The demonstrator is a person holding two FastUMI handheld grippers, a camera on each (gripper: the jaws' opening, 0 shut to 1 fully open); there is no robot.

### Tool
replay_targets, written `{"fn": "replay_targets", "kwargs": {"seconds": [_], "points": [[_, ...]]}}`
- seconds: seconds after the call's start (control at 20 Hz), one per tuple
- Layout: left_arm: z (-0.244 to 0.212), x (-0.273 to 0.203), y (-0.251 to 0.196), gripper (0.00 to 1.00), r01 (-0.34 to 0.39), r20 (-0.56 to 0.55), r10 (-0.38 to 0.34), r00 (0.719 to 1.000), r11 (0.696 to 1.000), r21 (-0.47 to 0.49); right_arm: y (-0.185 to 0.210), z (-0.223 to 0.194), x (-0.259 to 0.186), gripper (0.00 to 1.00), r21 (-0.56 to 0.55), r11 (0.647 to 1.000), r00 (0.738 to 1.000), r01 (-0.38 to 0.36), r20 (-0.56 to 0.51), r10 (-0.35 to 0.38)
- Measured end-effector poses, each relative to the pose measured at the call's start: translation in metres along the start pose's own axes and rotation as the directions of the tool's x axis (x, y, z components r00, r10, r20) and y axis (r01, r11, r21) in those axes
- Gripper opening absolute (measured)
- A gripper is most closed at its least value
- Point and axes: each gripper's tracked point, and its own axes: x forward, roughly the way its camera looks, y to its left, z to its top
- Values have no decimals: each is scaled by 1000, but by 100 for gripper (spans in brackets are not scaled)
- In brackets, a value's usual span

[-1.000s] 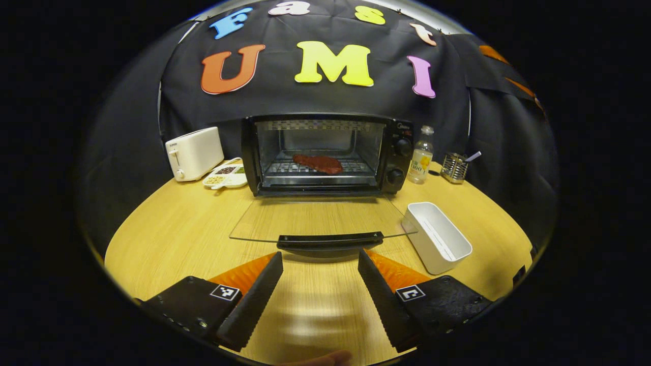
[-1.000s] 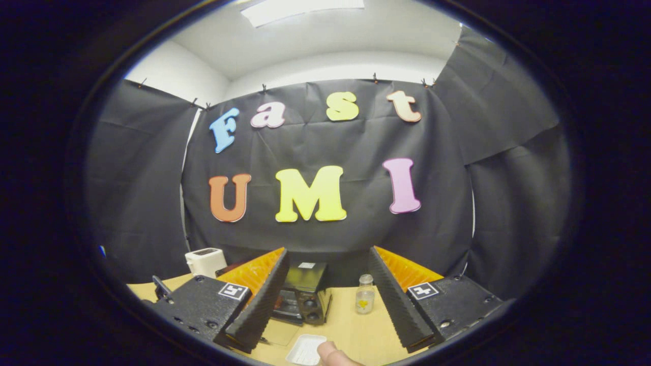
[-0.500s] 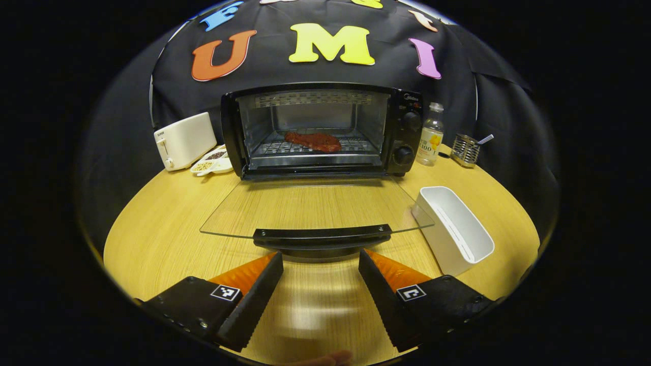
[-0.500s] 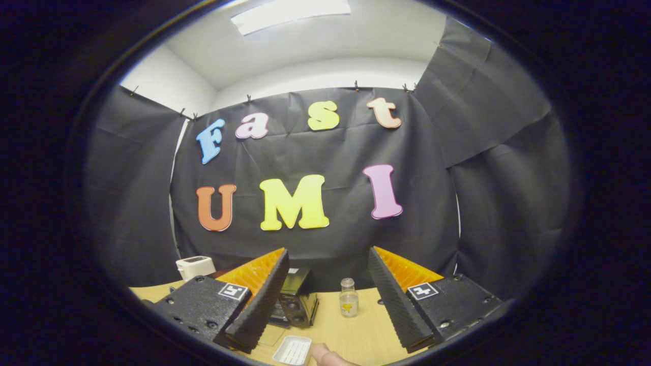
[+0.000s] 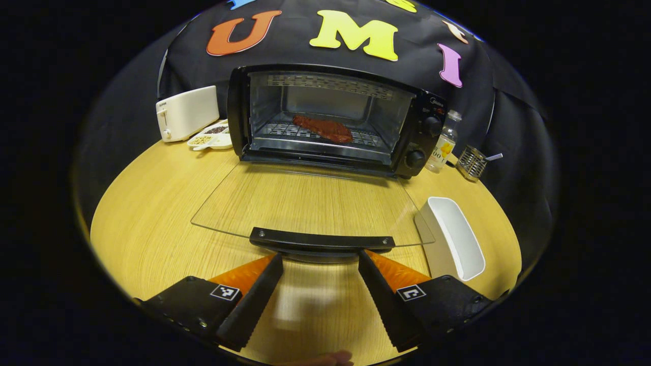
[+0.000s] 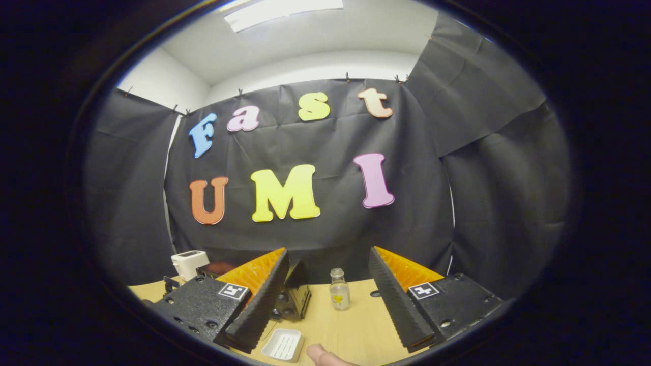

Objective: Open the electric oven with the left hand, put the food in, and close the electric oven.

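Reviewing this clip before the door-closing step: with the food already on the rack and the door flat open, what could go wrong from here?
1. The open left tool sits just short of the door handle; a low approach could slip under it or push the glass door.
2. The white tray lies beside the door's right edge, so a wide swing may knock it.
3. The meat looks well inside, so pinching seems unlikely.

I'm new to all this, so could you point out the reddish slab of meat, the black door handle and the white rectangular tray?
reddish slab of meat [image 5: 323, 128], left gripper view, its middle.
black door handle [image 5: 321, 240], left gripper view, bar's centre.
white rectangular tray [image 5: 436, 239], left gripper view, outer wall.
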Motion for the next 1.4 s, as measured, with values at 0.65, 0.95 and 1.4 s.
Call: {"fn": "replay_targets", "kwargs": {"seconds": [0.65, 0.95, 1.4], "points": [[47, -22, -5, 95, -41, 134, 25, 991, 993, 114, -10, 4, -15, 99, -1, 1000, 1000, 10, -3, -10], [75, -30, -3, 95, -30, 196, 10, 980, 995, 96, -14, 1, -19, 99, 5, 1000, 1000, 23, -18, -23], [121, -36, -2, 96, -15, 289, -18, 957, 993, 114, -14, 8, -43, 99, -38, 998, 998, 53, -30, -54]]}}
